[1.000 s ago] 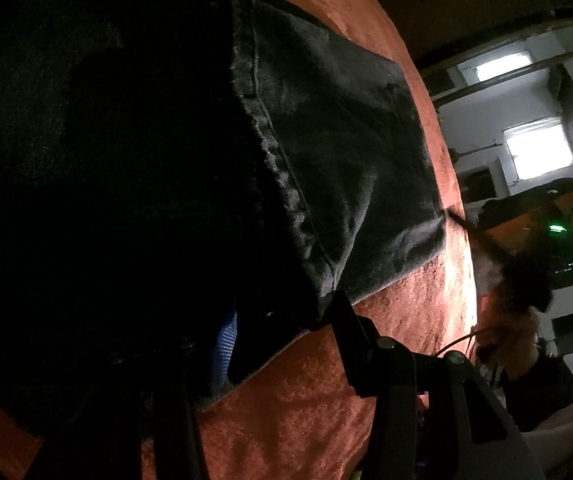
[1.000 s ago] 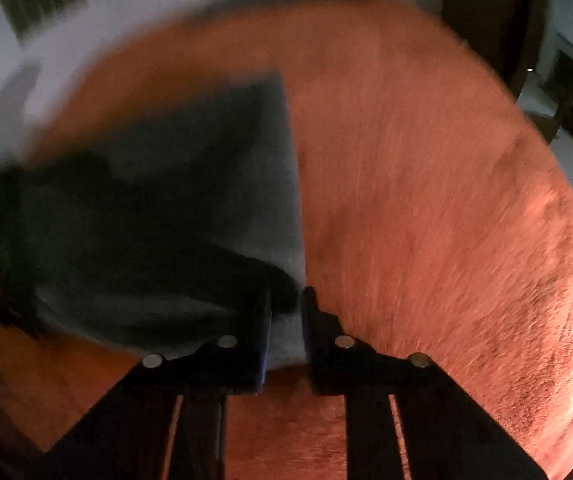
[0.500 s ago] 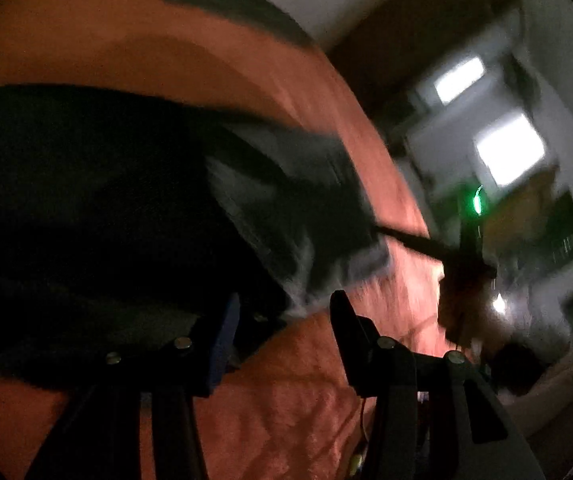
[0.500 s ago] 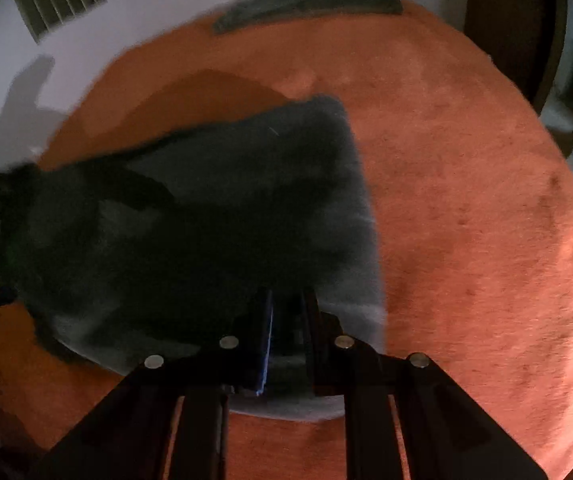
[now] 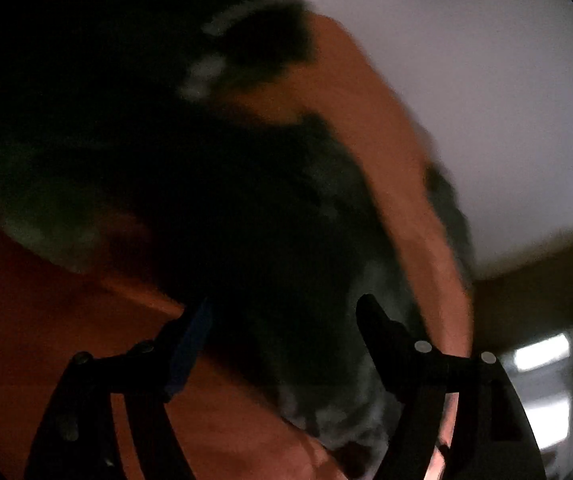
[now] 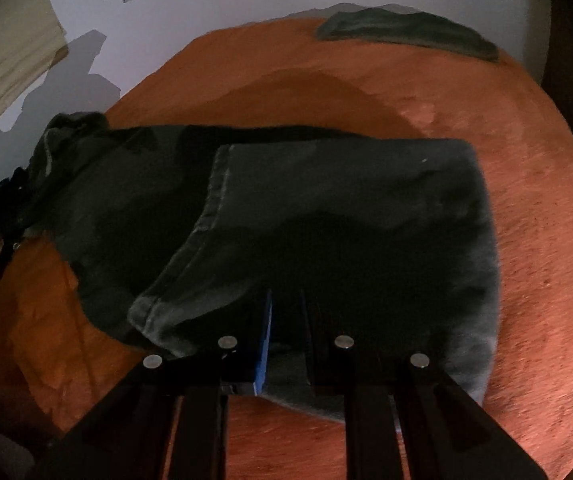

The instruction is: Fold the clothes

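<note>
Dark grey jeans [image 6: 326, 216] spread on orange bed cover [image 6: 526, 160], one part doubled over with stitched hem uppermost, directly ahead of right hand-held gripper [image 6: 286, 320], pinching the near edge. Left hand-held gripper [image 5: 282, 312] now spread, cloth released a moment ago, view swung and blurred. Likely a fold just laid. Second dark garment [image 6: 406, 28] far beyond.

Bare orange blanket [image 6: 546, 208] right of dark jeans [image 6: 346, 216] (olive cloth [image 6: 406, 30] far back)
</note>
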A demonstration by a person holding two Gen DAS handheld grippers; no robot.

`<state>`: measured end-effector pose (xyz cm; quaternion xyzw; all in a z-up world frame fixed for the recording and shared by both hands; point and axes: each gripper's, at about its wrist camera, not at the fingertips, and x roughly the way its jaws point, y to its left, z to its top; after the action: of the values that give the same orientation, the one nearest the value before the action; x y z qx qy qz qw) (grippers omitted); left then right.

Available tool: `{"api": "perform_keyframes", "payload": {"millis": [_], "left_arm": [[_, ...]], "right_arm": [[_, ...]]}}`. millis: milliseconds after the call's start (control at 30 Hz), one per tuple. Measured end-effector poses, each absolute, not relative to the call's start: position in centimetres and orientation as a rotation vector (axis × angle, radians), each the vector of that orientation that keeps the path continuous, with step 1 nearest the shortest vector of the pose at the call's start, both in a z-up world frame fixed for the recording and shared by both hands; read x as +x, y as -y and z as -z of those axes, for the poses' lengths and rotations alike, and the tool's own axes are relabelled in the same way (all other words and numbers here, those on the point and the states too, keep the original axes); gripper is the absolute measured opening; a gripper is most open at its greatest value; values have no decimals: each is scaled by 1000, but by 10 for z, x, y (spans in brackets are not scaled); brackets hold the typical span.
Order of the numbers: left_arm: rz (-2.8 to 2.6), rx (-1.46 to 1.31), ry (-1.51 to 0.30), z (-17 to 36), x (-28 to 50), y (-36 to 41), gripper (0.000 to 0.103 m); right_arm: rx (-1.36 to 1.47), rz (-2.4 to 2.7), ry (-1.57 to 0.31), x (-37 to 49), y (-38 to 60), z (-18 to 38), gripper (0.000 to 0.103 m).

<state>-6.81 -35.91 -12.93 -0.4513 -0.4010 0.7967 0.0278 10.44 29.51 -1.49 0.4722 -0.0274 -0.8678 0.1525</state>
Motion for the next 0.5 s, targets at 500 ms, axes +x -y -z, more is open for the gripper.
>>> {"api": "perform_keyframes", "payload": {"millis": [500], "left_arm": [[-2512, -1300, 1343, 170, -115, 357, 44]], "right_arm": [[1400, 2449, 92, 112, -280, 22, 14]]}}
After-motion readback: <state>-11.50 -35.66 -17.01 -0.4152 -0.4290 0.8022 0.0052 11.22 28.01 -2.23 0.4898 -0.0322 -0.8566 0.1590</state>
